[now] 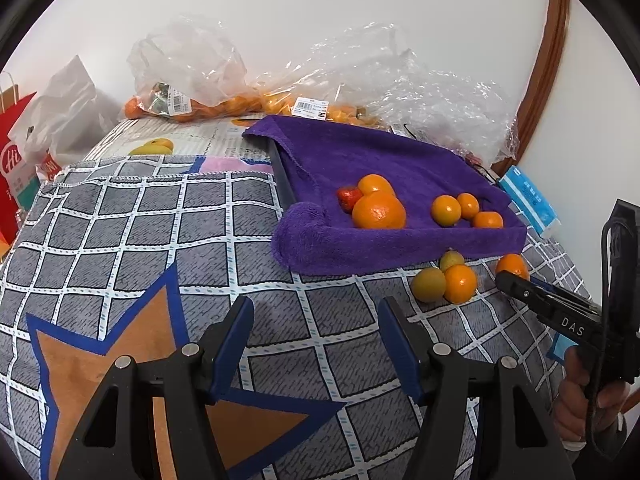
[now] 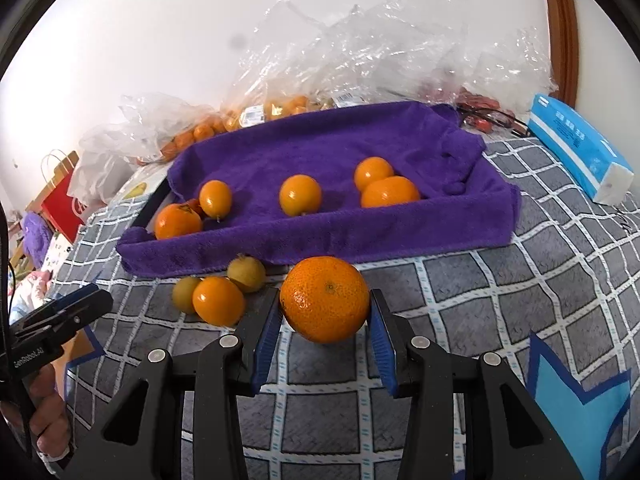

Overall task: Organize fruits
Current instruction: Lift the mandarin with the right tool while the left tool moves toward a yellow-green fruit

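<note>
In the right wrist view my right gripper is shut on a large orange, lifted just above the checked cloth in front of the purple towel-lined tray. Several oranges lie in the tray, and the left wrist view shows a small red fruit among them. One orange and two yellowish fruits rest on the cloth by the tray's front edge. My left gripper stands open over the cloth with nothing between its fingers. It also appears in the right wrist view, where the left gripper sits at the left edge.
Clear plastic bags with more oranges lie behind the tray against the white wall. A blue tissue pack lies to the tray's right. A red paper bag stands off the cloth's left edge. A person's hand grips the right tool.
</note>
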{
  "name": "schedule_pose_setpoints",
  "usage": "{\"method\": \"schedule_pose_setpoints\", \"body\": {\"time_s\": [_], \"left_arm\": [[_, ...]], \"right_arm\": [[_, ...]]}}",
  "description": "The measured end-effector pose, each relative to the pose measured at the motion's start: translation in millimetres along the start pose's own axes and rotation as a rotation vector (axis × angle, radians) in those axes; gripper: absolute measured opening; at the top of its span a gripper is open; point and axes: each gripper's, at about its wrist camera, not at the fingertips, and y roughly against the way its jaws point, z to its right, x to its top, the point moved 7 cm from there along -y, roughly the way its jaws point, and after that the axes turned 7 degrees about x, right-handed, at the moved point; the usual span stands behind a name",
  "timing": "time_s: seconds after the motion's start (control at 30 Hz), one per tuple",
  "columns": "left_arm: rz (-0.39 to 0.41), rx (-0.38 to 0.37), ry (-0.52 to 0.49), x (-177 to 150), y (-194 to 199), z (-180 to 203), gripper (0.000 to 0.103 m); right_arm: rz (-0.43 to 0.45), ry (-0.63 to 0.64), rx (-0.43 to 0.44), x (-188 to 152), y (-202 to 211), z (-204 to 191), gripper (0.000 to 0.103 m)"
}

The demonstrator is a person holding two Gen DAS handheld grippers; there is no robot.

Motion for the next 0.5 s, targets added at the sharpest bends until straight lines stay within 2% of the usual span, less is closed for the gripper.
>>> {"method": "schedule_pose_setpoints", "body": {"time_s": [0.5], "left_arm": [[-0.006,-0.024,-0.034,-3.4,1.5,10.0,0.062]], "right_arm": [[0.012,-0.002,-0.062,-11.7,21.3,27.1,0.043]]}}
